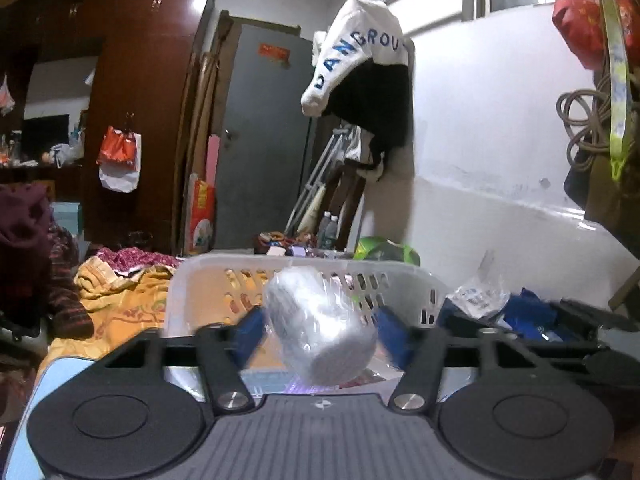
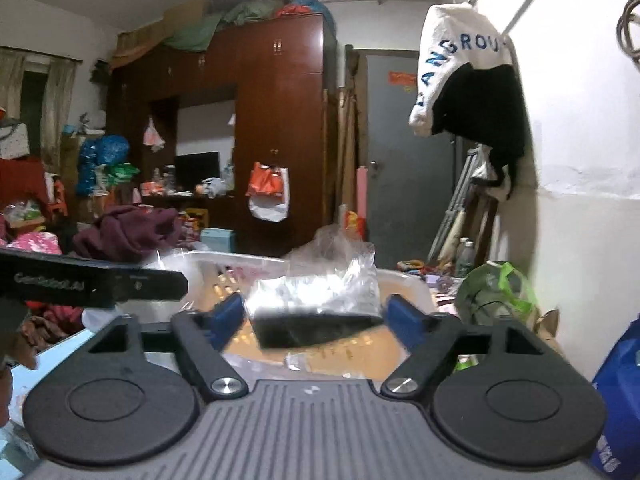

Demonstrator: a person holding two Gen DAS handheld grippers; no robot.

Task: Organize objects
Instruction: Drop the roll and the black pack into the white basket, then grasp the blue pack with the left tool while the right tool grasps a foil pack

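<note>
In the left wrist view, my left gripper (image 1: 320, 332) is shut on a grey cylinder wrapped in clear plastic (image 1: 320, 328), held tilted in front of a white slotted basket (image 1: 400, 280). In the right wrist view, my right gripper (image 2: 316, 316) is shut on a clear plastic bag holding a black flat item (image 2: 316, 320), held above the same white basket (image 2: 412, 288). The other gripper's black body (image 2: 92, 284) reaches in from the left.
A bed with yellow bedding (image 1: 116, 300) and clothes lies left. Blue bags and plastic packets (image 1: 520, 312) sit right of the basket. A green bag (image 2: 496, 292), bottles and crutches stand by the white wall. A wardrobe (image 2: 276, 120) and grey door (image 2: 400, 152) stand behind.
</note>
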